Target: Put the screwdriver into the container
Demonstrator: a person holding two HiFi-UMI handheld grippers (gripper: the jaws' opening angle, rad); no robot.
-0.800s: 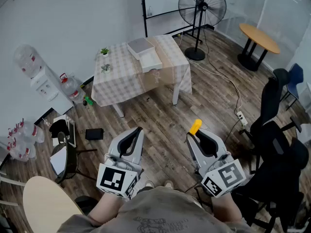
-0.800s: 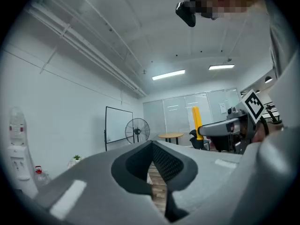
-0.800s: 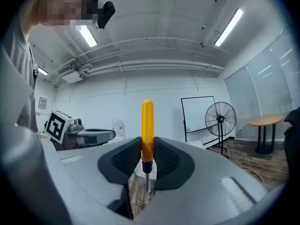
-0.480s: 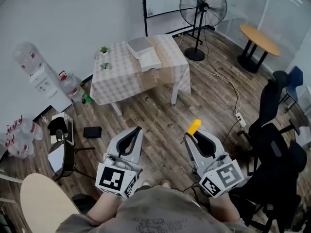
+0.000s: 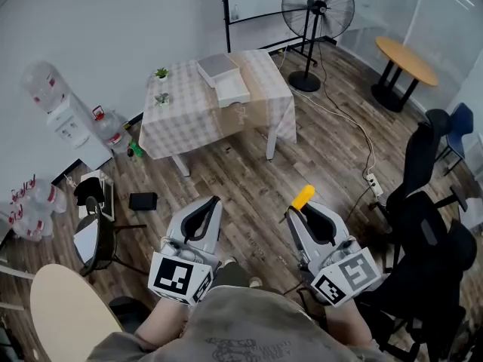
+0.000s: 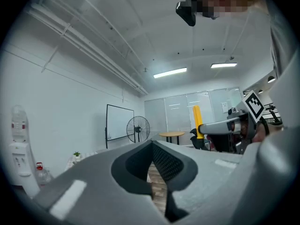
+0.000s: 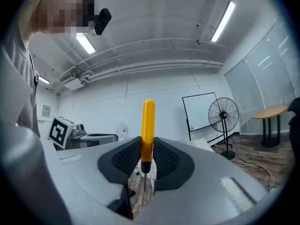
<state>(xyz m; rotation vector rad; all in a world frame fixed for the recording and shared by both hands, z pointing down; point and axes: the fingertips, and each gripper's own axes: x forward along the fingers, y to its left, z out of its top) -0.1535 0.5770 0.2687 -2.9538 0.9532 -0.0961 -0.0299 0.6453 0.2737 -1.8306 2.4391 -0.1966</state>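
In the head view my right gripper [image 5: 295, 210] is shut on a screwdriver [image 5: 303, 197], whose yellow handle sticks up past the jaw tips. The right gripper view shows the yellow handle [image 7: 148, 125] upright between the black pads [image 7: 126, 157], with the thin metal shaft pointing back toward the camera. My left gripper [image 5: 213, 201] is held beside it at waist height, shut with nothing in it [image 6: 152, 144]. A white open container [image 5: 232, 91] sits on a table with a checked cloth [image 5: 189, 115] across the room, far from both grippers. From the left gripper view I also see the screwdriver [image 6: 197, 121].
A grey box [image 5: 216, 67] lies next to the container, and two small plants [image 5: 161, 75] stand on the table. A fan [image 5: 317, 6], round wooden table [image 5: 406, 57], office chairs [image 5: 423, 194], floor cable and power strip [image 5: 375, 182], water dispenser [image 5: 59, 115] and a stool [image 5: 94, 236] stand around the wooden floor.
The head view has shifted slightly toward the table, and a knee now shows where shoes were. Both grippers keep their pose, and the right one still holds the screwdriver.
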